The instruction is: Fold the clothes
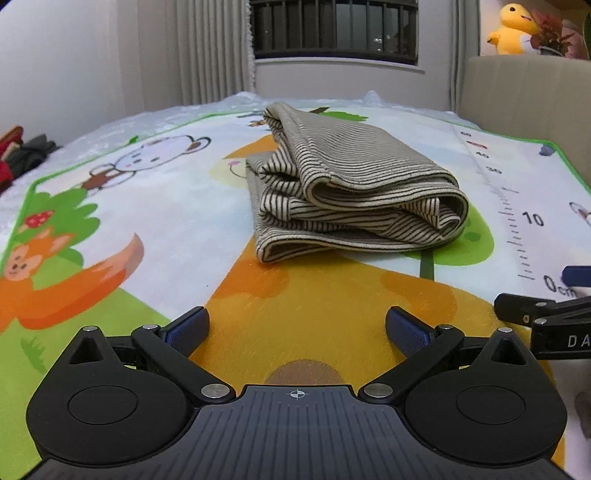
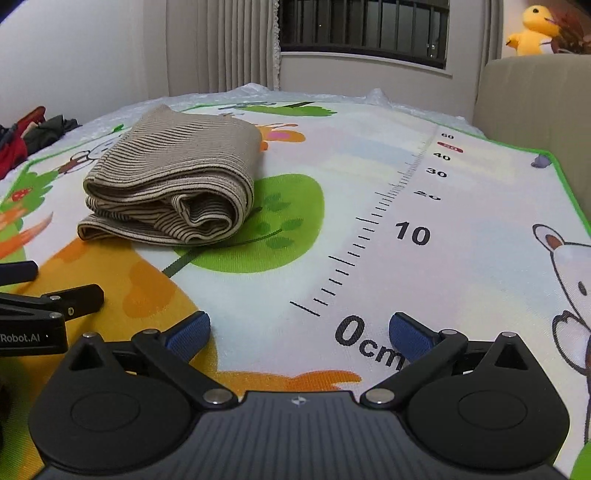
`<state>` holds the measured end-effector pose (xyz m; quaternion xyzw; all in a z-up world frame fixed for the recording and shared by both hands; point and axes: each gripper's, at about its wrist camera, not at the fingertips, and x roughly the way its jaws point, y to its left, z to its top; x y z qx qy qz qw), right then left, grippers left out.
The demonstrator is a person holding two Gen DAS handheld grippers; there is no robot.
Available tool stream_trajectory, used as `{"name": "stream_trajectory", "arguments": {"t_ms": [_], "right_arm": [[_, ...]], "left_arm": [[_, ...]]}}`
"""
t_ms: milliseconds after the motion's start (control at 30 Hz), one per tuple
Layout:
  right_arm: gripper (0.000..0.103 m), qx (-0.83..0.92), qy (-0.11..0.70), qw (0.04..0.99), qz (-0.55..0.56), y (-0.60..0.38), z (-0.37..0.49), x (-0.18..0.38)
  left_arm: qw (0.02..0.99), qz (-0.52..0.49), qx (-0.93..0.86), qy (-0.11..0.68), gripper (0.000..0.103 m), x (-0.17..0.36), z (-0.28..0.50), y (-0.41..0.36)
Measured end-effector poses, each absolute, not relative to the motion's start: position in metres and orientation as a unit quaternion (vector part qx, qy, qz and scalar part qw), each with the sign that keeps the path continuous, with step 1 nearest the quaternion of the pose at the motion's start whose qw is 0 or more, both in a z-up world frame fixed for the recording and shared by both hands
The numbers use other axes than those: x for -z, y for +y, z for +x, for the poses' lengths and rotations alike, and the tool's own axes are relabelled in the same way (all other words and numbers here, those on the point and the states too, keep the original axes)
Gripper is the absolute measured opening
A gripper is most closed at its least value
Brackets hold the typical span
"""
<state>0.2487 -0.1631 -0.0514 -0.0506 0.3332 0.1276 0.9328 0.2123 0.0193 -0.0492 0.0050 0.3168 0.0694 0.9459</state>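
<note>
A beige garment with thin dark stripes (image 1: pixel 347 192) lies folded in a thick bundle on the cartoon play mat (image 1: pixel 147 206). In the right wrist view the same striped garment (image 2: pixel 173 184) sits at the left on the play mat (image 2: pixel 461 221). My left gripper (image 1: pixel 297 328) is open, well short of the bundle, with only mat between its blue pads. My right gripper (image 2: pixel 299 332) is open too, over the printed ruler's zero mark, nothing in it. Each gripper shows at the edge of the other's view: the right gripper (image 1: pixel 546 317) and the left gripper (image 2: pixel 44 306).
A heap of red and dark clothes (image 1: pixel 18 155) lies off the mat at far left. A beige sofa arm (image 1: pixel 524 99) rises at the right, with a yellow plush toy (image 1: pixel 511 29) on top. Curtains and a barred window (image 1: pixel 332 29) stand behind.
</note>
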Motion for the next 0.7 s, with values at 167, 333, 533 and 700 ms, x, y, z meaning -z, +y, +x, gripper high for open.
{"name": "stream_trajectory", "arguments": {"t_ms": [167, 333, 533, 700], "right_arm": [[0.103, -0.123, 0.327, 0.936, -0.039, -0.166, 0.245, 0.052], [0.103, -0.120, 0.329, 0.936, -0.043, -0.165, 0.246, 0.053], [0.103, -0.112, 0.320, 0.940, -0.042, -0.167, 0.243, 0.053], [0.103, -0.096, 0.307, 0.945, -0.062, -0.162, 0.240, 0.051]], "left_arm": [[0.947, 0.004, -0.068, 0.314, 0.103, 0.050, 0.211, 0.020], [0.949, -0.009, -0.064, 0.310, 0.103, 0.050, 0.209, 0.023], [0.950, -0.005, -0.080, 0.303, 0.103, 0.048, 0.207, 0.021], [0.961, -0.033, -0.092, 0.258, 0.103, 0.039, 0.199, 0.023]]}}
